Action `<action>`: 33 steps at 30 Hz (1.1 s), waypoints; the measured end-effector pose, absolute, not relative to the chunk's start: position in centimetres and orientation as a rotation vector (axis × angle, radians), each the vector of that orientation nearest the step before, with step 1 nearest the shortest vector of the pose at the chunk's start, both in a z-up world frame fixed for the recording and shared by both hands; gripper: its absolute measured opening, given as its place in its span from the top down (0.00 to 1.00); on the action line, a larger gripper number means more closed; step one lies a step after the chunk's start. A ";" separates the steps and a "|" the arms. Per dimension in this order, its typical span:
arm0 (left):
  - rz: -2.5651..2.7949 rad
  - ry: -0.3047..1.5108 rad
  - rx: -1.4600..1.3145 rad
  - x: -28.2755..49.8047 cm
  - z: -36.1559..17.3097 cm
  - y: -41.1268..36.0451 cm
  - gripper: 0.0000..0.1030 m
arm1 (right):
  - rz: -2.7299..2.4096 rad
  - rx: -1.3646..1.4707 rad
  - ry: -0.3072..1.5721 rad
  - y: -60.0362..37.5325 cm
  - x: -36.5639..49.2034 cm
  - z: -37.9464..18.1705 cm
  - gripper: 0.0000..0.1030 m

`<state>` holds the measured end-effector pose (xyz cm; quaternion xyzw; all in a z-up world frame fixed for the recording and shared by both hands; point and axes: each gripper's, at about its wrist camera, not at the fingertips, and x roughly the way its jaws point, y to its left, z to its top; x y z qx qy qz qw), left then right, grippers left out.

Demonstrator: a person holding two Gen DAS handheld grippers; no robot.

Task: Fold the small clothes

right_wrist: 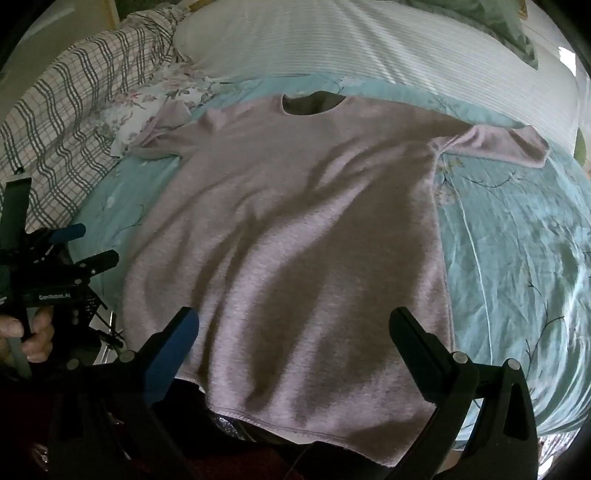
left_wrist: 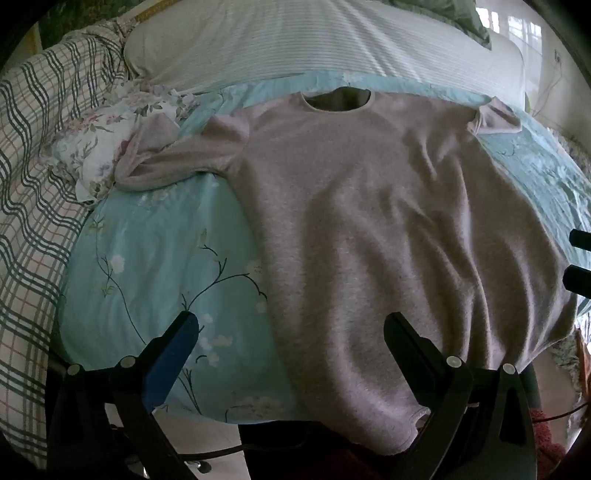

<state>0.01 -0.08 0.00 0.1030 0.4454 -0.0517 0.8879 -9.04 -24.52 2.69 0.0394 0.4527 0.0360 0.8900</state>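
A grey-pink short-sleeved T-shirt [left_wrist: 369, 221] [right_wrist: 295, 221] lies spread flat on a teal floral sheet [left_wrist: 147, 258] [right_wrist: 517, 240]. Its neck hole points away and its hem hangs over the bed's near edge. The left sleeve [left_wrist: 177, 158] is bunched up; the right sleeve [right_wrist: 506, 144] lies flat. My left gripper [left_wrist: 291, 325] [right_wrist: 94, 245] is open and hovers above the shirt's lower left edge, holding nothing. My right gripper [right_wrist: 295, 319] [left_wrist: 580, 258] is open above the shirt's lower right part, also holding nothing.
A white striped pillow [left_wrist: 314, 48] [right_wrist: 369, 48] lies behind the shirt. A plaid quilt [left_wrist: 37, 184] [right_wrist: 74, 110] and a white floral cloth [left_wrist: 99, 147] sit at the left. A green cushion [right_wrist: 509, 22] is at the far right. A hand [right_wrist: 33, 328] grips the left tool.
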 end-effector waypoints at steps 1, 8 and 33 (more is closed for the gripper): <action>-0.108 0.926 0.215 0.0 0.0 -0.1 0.02 | 0.074 0.078 0.949 -24.5 -9.1 2.6 0.00; -0.106 0.928 0.209 0.0 0.0 -0.3 0.02 | 0.069 0.069 0.974 -24.4 -8.9 2.4 0.00; -0.112 0.929 0.214 0.2 -0.1 -1.1 0.02 | 0.080 0.102 0.936 -25.0 -8.9 2.8 0.00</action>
